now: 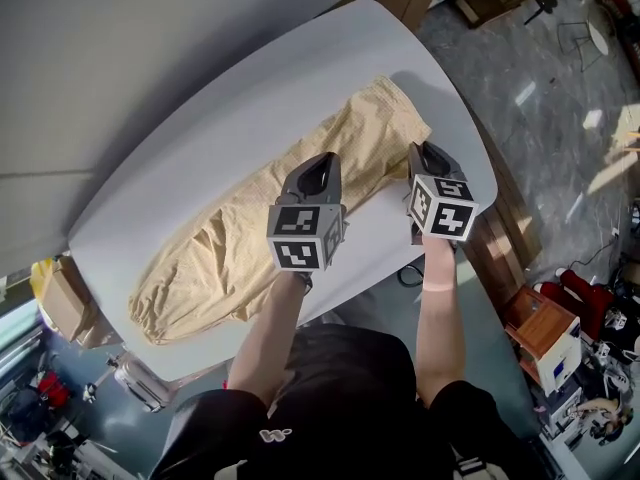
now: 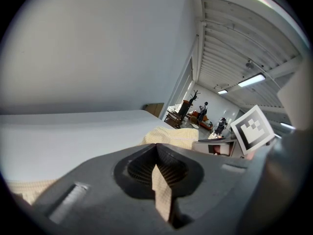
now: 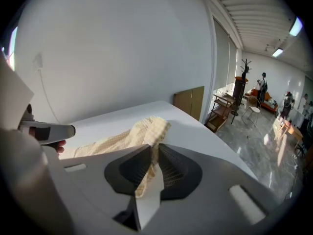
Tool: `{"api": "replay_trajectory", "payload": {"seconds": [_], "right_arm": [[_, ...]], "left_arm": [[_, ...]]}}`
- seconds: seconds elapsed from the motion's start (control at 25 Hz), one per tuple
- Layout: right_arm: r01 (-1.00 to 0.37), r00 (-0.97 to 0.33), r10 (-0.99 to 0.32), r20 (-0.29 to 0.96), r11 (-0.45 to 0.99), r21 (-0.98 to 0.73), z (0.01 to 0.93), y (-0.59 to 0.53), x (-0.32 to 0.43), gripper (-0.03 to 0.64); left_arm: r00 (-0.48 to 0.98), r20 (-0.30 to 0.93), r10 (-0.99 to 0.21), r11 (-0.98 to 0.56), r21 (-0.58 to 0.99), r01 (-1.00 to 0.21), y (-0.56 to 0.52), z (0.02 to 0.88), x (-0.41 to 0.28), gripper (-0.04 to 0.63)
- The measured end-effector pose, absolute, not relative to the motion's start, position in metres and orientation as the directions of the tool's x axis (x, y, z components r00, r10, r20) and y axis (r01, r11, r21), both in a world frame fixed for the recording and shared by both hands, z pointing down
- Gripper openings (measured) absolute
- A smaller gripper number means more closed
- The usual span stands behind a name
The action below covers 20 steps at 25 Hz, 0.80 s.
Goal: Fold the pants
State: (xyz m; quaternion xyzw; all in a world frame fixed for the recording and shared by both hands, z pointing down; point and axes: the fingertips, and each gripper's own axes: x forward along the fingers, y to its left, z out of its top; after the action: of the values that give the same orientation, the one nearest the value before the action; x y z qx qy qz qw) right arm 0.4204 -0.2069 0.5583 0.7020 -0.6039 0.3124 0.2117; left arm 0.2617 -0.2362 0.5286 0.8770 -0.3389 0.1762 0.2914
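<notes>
Pale yellow checked pants (image 1: 250, 238) lie diagonally across the white table (image 1: 200, 118), one end at the near left, the other at the far right. My left gripper (image 1: 316, 175) is shut on a fold of the cloth (image 2: 161, 192) near the middle of the near edge. My right gripper (image 1: 425, 160) is shut on the pants' hem (image 3: 146, 173) at the right end, with a white tag hanging between the jaws. The cloth (image 3: 122, 141) runs from the right jaws away over the table.
The table's rounded edge (image 1: 480, 158) lies just right of my right gripper. Below the table stand a cardboard box (image 1: 70, 308), a red-brown crate (image 1: 545, 333) and floor clutter. A grey wall (image 1: 120, 28) runs behind the table. People stand far off in the room (image 3: 261, 84).
</notes>
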Motion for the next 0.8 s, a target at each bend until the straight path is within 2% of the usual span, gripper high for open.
{"api": "replay_trajectory", "payload": {"seconds": [0.16, 0.44, 0.8], "right_arm": [[-0.991, 0.077, -0.753, 0.654, -0.128, -0.031, 0.528, -0.210, 0.398, 0.058], [-1.000, 0.000, -0.793, 0.610, -0.017, -0.022, 0.487, -0.216, 0.342, 0.058], [-0.984, -0.143, -0.800, 0.583, 0.177, 0.002, 0.466, -0.219, 0.227, 0.058]], "left_arm": [[0.700, 0.483, -0.526, -0.584, 0.393, -0.710, -0.229, 0.513, 0.242, 0.003], [0.659, 0.449, -0.604, -0.539, 0.379, -0.752, -0.217, 0.482, 0.189, 0.003], [0.537, 0.424, -0.730, -0.403, 0.368, -0.838, -0.199, 0.459, 0.074, 0.003]]}}
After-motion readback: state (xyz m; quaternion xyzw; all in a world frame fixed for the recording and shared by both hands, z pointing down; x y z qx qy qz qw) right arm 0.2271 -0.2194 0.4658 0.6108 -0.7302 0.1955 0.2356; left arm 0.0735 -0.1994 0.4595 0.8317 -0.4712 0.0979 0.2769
